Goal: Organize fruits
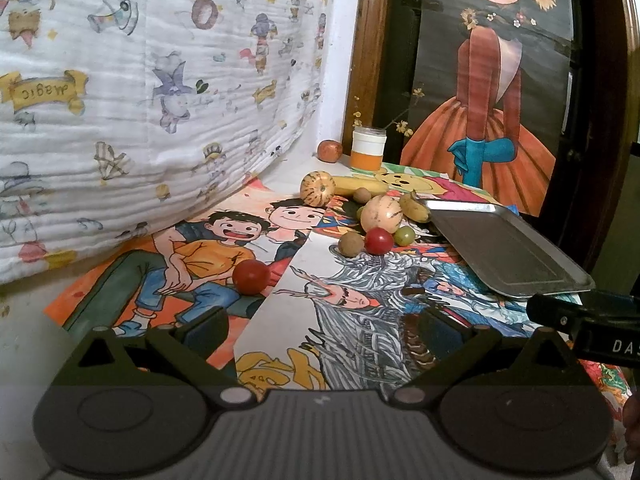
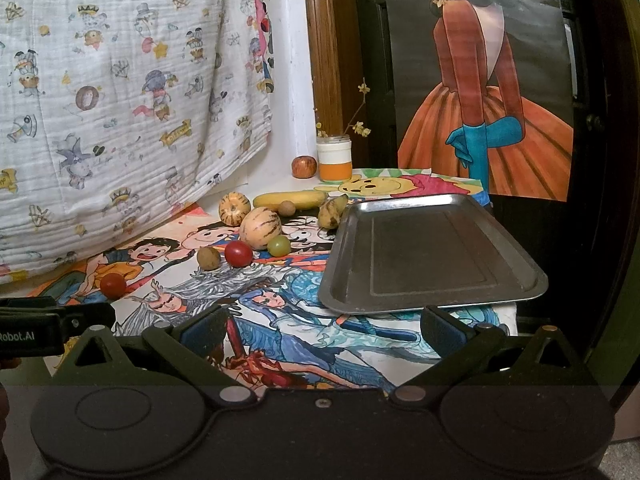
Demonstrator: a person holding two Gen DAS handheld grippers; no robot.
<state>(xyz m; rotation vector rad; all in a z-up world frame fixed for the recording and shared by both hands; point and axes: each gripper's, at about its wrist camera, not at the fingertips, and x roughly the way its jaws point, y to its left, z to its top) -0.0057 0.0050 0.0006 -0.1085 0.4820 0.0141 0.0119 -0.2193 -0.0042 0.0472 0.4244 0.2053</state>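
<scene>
Several fruits lie on the cartoon-print cloth: two red tomatoes, two striped pale melons, a long banana, a small spotted banana, a green grape and brown round fruits. An empty steel tray sits to their right. My left gripper is open over the cloth, short of the nearest tomato. My right gripper is open just before the tray's near rim, nothing between its fingers.
An orange-and-white jar and a reddish apple stand at the back by the wall. A patterned white quilt rises on the left. A dark wooden frame with a painted poster stands behind the tray.
</scene>
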